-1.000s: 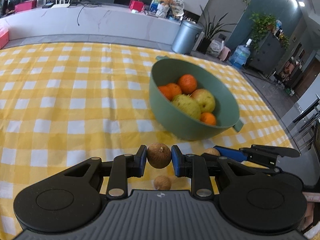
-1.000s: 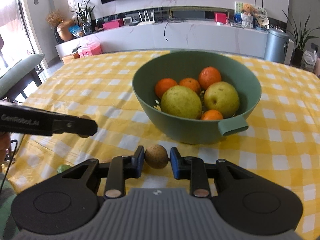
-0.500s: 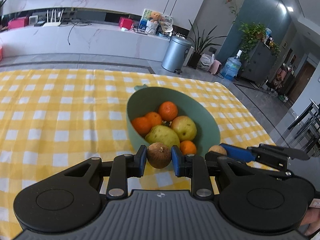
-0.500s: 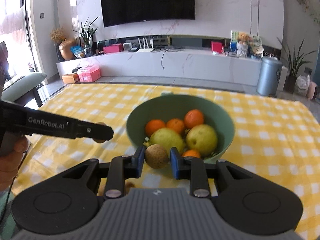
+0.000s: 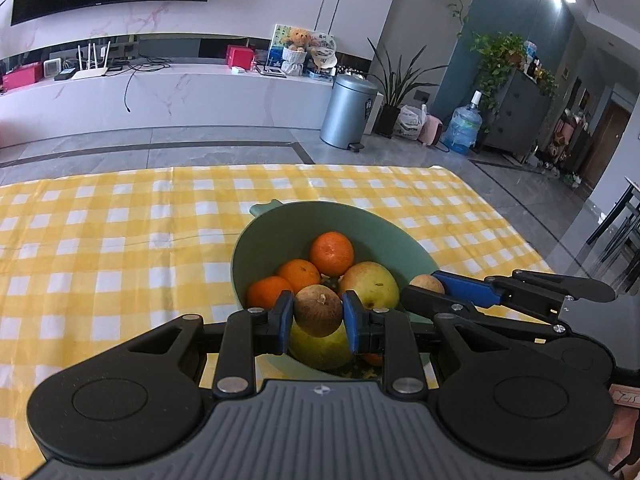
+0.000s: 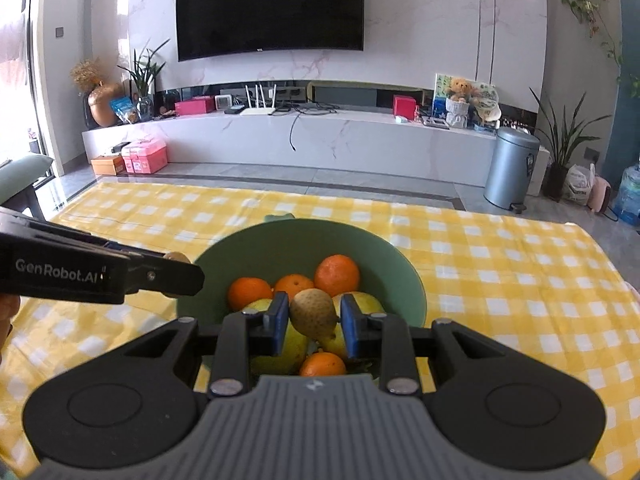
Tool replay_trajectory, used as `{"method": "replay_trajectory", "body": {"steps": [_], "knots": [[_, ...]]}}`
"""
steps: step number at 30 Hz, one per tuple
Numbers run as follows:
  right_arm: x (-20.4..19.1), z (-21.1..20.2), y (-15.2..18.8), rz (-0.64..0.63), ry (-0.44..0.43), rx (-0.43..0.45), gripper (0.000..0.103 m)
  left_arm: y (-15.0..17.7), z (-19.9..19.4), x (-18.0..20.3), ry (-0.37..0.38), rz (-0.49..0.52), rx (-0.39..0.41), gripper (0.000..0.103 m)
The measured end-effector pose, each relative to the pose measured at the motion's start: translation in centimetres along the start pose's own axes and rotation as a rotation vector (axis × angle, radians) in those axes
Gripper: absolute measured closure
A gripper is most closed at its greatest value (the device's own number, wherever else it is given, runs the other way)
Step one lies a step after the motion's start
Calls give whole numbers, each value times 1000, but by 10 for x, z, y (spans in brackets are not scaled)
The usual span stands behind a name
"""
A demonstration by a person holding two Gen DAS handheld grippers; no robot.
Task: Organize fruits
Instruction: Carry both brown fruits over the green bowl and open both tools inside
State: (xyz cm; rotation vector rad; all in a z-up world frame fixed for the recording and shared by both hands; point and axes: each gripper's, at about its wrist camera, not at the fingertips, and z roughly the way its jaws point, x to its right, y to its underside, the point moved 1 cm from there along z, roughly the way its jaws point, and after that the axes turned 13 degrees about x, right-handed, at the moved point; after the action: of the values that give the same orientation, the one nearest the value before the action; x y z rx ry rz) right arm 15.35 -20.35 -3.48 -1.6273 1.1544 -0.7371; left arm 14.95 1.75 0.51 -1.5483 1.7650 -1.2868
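A green bowl [image 5: 272, 240] [image 6: 256, 252] on the yellow checked cloth holds several oranges [image 5: 331, 253] [image 6: 337, 275] and yellow-green pears [image 5: 370, 284]. My left gripper [image 5: 318, 316] is shut on a small brown round fruit [image 5: 318, 310], held above the bowl's near rim. My right gripper [image 6: 313, 314] is shut on a similar tan fruit [image 6: 313, 313], also over the bowl. In the left wrist view the right gripper [image 5: 430, 286] comes in from the right with its fruit [image 5: 426, 283] at the bowl's rim. The left gripper [image 6: 176, 276] enters the right wrist view from the left.
The table's yellow checked cloth [image 5: 100, 240] [image 6: 500, 280] spreads left and behind the bowl. Beyond the far edge are grey floor, a white marble TV bench [image 6: 320, 140] and a grey bin [image 5: 350, 110]. A person's hand [image 6: 6, 312] shows at the left edge.
Both grippers rose and moved forward with their fruits, from in front of the bowl to above its near side. The bowl now sits lower and closer in both views.
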Motion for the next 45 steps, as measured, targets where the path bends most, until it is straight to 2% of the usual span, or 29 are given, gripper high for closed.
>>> {"method": "replay_trajectory", "body": {"steps": [15, 26, 35, 42, 45], "knots": [[1, 32, 20, 23, 26, -89, 79, 18, 27, -14, 1, 11, -51, 74], [-4, 39, 27, -5, 23, -128, 79, 26, 31, -1, 27, 103, -68, 74], [-5, 40, 30, -19, 9, -127, 78, 25, 31, -3, 38, 94, -62, 72], [-6, 39, 31, -9, 2, -122, 77, 24, 28, -5, 48, 76, -47, 63], [-8, 37, 30, -13, 0, -112, 68, 22, 25, -4, 56, 71, -29, 59]]}}
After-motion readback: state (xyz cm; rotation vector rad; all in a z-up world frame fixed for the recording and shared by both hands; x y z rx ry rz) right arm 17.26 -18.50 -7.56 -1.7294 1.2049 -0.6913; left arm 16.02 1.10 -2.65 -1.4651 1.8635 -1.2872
